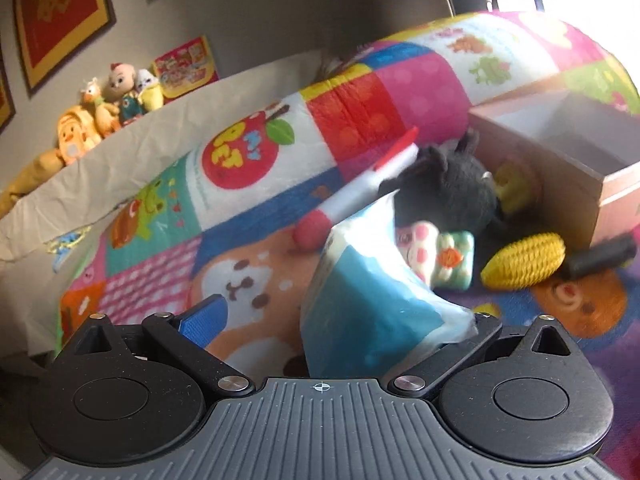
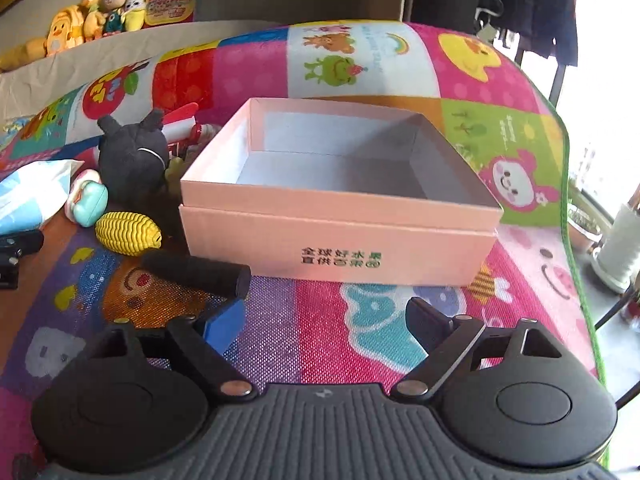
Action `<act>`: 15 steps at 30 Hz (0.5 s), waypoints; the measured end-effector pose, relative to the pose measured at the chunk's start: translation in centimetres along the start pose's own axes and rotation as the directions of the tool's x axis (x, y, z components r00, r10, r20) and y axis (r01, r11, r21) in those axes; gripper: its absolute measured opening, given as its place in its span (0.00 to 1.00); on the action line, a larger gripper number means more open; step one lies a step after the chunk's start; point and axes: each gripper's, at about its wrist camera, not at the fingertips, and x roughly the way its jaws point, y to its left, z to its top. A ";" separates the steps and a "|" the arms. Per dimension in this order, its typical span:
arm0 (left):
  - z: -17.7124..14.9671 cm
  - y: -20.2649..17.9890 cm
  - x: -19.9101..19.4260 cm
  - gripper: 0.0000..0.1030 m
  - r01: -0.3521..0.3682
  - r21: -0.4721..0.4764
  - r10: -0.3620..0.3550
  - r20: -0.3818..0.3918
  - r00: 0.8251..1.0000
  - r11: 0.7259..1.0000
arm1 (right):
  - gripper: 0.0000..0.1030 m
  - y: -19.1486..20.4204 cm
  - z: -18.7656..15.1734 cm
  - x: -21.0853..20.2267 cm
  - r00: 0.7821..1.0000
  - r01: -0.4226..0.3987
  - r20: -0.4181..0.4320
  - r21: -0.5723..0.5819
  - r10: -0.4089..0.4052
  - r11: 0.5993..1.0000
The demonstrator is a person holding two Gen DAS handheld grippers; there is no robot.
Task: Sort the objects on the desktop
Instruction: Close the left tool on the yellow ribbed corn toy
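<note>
An open pink box [image 2: 340, 216] stands on the colourful mat; it also shows in the left wrist view [image 1: 568, 168]. Left of it lie a black plush toy [image 2: 132, 160], a yellow corn toy [image 2: 128, 234], a small pastel toy [image 2: 86, 198], a black cylinder [image 2: 196, 272] and a red-and-white tube [image 1: 368, 184]. A blue-and-white plastic pack [image 1: 360, 300] sits between the fingers of my left gripper [image 1: 332, 320], which stand wide apart; whether they grip it is unclear. My right gripper [image 2: 320, 320] is open and empty in front of the box.
Plush toys [image 2: 92, 12] line a ledge at the back wall. The mat's green right edge [image 2: 568, 200] drops off to a floor with a white pot [image 2: 620, 248]. The left gripper's body [image 2: 16, 252] shows at the left edge of the right wrist view.
</note>
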 end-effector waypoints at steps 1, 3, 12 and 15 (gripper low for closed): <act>0.4 0.3 -0.8 1.00 0.035 -0.039 -0.034 0.026 0.999 0.999 | 0.86 -0.5 -0.2 -0.2 1.000 -0.013 0.000 0.023 0.013 1.000; 0.7 0.3 -2.7 1.00 0.090 -0.100 -0.082 0.081 0.993 0.991 | 0.87 -1.3 -0.5 -0.7 0.999 -0.029 0.026 0.057 0.028 0.998; 1.1 -4.0 -2.5 0.94 0.391 -0.157 -0.389 0.044 0.920 0.907 | 0.89 -1.6 -1.0 -1.6 0.995 -0.050 0.093 0.088 0.041 0.995; 1.1 -5.4 0.5 0.77 0.377 -0.179 -0.386 -0.014 0.922 0.909 | 0.92 -1.7 -1.1 -1.9 0.993 -0.041 0.114 0.098 0.030 0.994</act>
